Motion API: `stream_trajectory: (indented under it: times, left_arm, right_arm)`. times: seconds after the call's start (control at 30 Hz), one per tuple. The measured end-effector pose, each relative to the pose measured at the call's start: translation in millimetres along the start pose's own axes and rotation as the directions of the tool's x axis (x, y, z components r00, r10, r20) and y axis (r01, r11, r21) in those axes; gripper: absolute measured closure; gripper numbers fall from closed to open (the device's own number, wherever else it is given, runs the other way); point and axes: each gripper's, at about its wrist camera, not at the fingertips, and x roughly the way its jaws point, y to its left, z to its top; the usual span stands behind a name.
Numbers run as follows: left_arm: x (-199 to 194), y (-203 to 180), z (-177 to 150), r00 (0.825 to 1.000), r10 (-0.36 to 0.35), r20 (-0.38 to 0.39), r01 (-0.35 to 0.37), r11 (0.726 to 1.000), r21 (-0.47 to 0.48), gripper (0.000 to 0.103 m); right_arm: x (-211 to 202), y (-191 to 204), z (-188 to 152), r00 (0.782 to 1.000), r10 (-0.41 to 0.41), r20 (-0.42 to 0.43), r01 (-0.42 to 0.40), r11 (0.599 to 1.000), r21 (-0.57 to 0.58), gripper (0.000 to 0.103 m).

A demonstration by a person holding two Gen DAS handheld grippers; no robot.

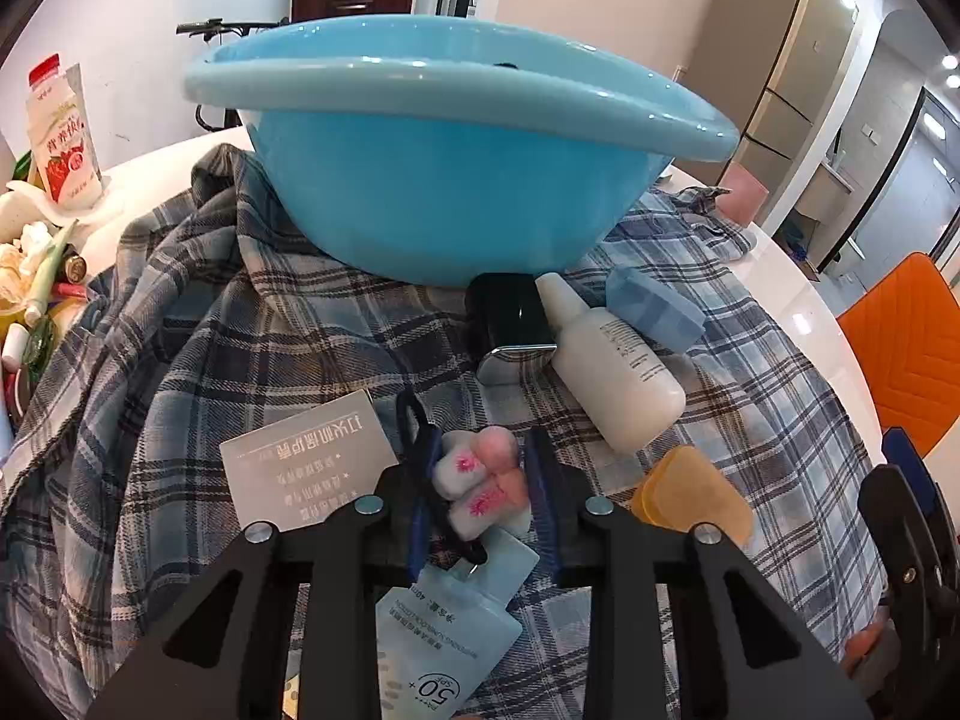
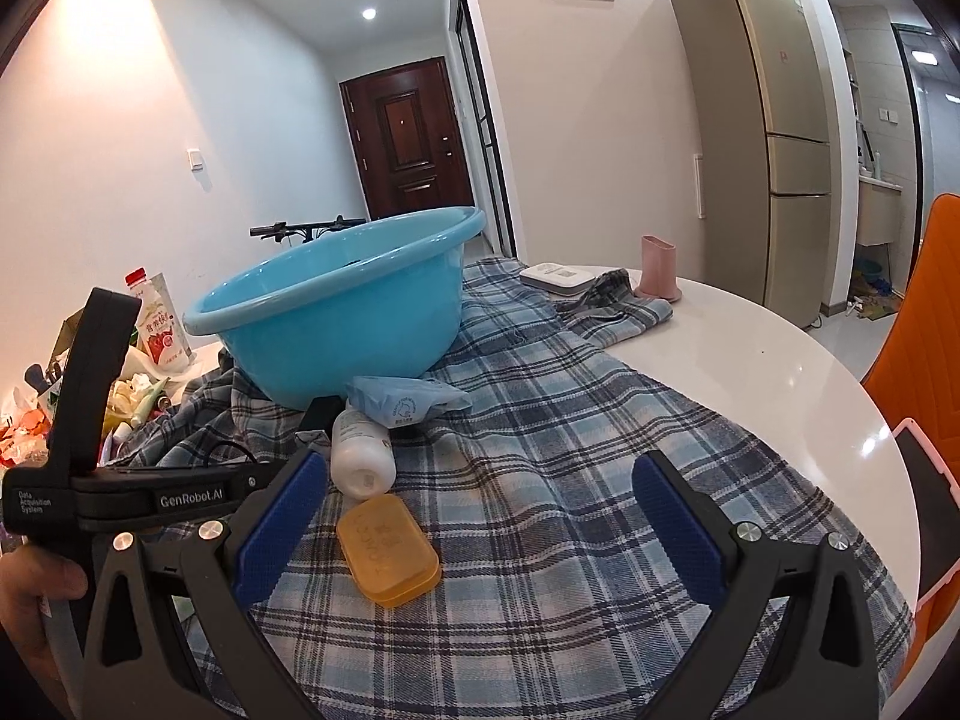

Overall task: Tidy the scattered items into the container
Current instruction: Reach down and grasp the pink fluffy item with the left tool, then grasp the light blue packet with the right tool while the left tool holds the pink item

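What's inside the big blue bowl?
Inside the blue bowl, only smooth blue wall and a small dark shape near the far rim show; I cannot tell what it is. The bowl's near wall hides the bottom in both views, so more could be there.

Bottle [image 1: 612, 366] btwn basin [image 1: 444, 180] & soap [image 1: 690, 495].

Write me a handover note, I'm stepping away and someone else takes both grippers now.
Left gripper: closed on the pink-and-white plush keychain, low over the plaid cloth.
Right gripper: open, empty, just above the orange soap case.
Blue basin: contents can't be judged.
Left: keychain, soap case, white bottle, black box, blue tissue pack, sunscreen sachet, card.
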Motion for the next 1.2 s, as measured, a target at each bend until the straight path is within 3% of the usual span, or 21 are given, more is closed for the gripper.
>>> stream_trajectory:
  times: [0.63, 0.83, 0.97, 1.1, 1.2]
  left_arm:
    - [-35, 3, 3, 0.992, -0.038, 0.123, 0.042, 0.999, -0.032, 0.085]
    - [-46, 11, 4, 0.986, -0.032, 0.166, 0.041, 0.998, -0.053, 0.085]
    - [-51, 17, 5, 0.984, -0.028, 0.178, 0.041, 0.997, -0.071, 0.085]
    - [-54, 18, 6, 0.982, -0.026, 0.187, 0.040, 0.997, -0.072, 0.085]
    - [-55, 19, 6, 0.981, -0.021, 0.193, 0.035, 0.997, -0.071, 0.085]
  right_arm:
    - [5, -6, 1, 1.000, 0.000, -0.023, 0.001, 1.000, 0.024, 0.000]
    - [18, -10, 2, 0.984, 0.155, -0.087, -0.153, 0.988, 0.034, 0.000]
    - [23, 0, 16, 0.985, 0.130, -0.112, -0.139, 0.987, -0.079, 0.000]
    - [42, 7, 48, 0.965, 0.202, -0.166, -0.222, 0.968, -0.117, 0.000]
    - [77, 18, 63, 0.946, 0.186, -0.264, -0.226, 0.965, -0.132, 0.000]
